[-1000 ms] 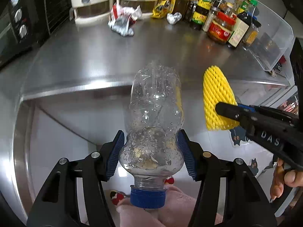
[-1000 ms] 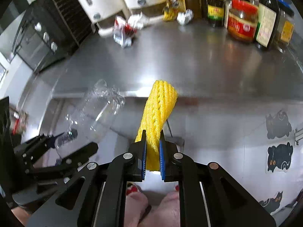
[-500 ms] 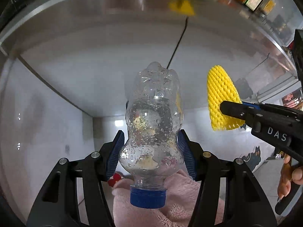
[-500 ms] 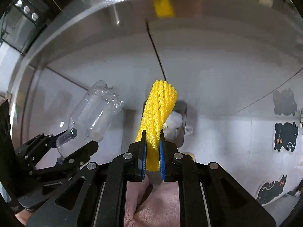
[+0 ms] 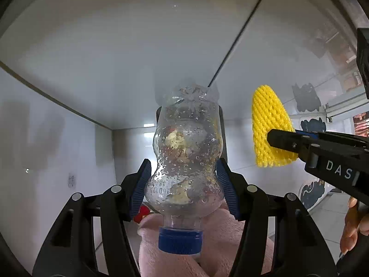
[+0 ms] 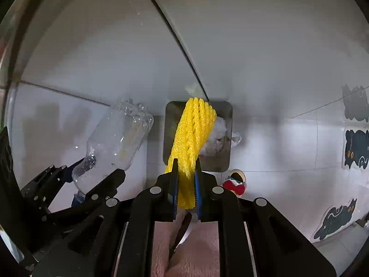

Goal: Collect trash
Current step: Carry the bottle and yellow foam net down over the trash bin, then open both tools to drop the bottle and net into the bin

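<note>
The clear, crumpled plastic bottle with the blue cap (image 5: pixel 186 173) sits squeezed between the blue pads of the left tongs (image 5: pixel 184 184), cap toward the camera, base pointing away, its walls beaded with droplets and some pale yellowish residue inside. Over on the right, the yellow foam mesh fruit sleeve (image 6: pixel 192 143) is pinched flat between the blue pads of the right tongs (image 6: pixel 186 184), its long ribbed body sticking out ahead of them. From the left wrist view the sleeve (image 5: pixel 269 129) shows beside the bottle, apart from it, clamped by the black right tongs (image 5: pixel 283 138); from the right wrist view the bottle (image 6: pixel 115 145) tilts in the left tongs (image 6: pixel 96 184) just to the left. Straight beyond the sleeve lies a square metal bin (image 6: pixel 224 161), open, with crumpled clear plastic (image 6: pixel 219 136) inside. Around it are pale white panels (image 6: pixel 265 46) with a dark seam, a white tiled floor (image 6: pixel 276 143), black cat-shaped stickers (image 6: pixel 356 149) off to the right, and a small red item (image 6: pixel 235 184) near the bin.
</note>
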A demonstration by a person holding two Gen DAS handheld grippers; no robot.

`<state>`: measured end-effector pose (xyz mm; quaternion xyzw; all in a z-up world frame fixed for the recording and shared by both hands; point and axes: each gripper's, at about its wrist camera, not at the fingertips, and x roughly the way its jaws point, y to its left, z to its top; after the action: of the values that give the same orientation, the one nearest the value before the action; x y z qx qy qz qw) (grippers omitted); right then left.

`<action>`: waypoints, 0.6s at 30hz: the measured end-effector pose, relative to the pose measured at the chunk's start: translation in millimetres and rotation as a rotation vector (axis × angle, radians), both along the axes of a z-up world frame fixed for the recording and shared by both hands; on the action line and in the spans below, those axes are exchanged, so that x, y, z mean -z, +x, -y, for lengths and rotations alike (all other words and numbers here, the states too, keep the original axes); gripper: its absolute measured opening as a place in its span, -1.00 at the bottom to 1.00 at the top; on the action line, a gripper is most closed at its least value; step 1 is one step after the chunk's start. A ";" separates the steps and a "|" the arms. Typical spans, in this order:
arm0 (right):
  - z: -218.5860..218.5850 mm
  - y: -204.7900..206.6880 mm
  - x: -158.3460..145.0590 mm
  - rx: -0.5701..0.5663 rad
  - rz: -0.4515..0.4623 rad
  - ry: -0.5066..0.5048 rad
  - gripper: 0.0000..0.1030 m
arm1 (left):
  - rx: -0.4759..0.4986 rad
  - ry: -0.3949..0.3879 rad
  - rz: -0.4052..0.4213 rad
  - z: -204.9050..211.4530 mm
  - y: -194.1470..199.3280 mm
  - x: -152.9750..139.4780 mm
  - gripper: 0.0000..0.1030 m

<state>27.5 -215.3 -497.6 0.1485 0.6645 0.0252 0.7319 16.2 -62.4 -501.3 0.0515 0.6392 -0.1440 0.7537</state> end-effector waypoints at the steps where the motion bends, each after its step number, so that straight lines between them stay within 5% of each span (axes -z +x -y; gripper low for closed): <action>1: -0.6 3.2 4.3 -0.002 -0.005 -0.003 -0.71 | -0.001 0.004 -0.005 0.1 1.9 3.8 0.08; 10: -3.3 16.3 22.1 0.002 -0.033 0.012 -0.68 | 0.002 0.009 -0.037 -0.4 15.3 21.7 0.08; 18: 3.5 17.5 8.8 0.031 -0.018 0.017 -0.30 | 0.008 0.000 -0.025 0.6 25.5 15.3 0.17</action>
<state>45.0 -218.8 -506.4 0.1655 0.6683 0.0182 0.7250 41.7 -62.9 -516.5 0.0524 0.6483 -0.1476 0.7451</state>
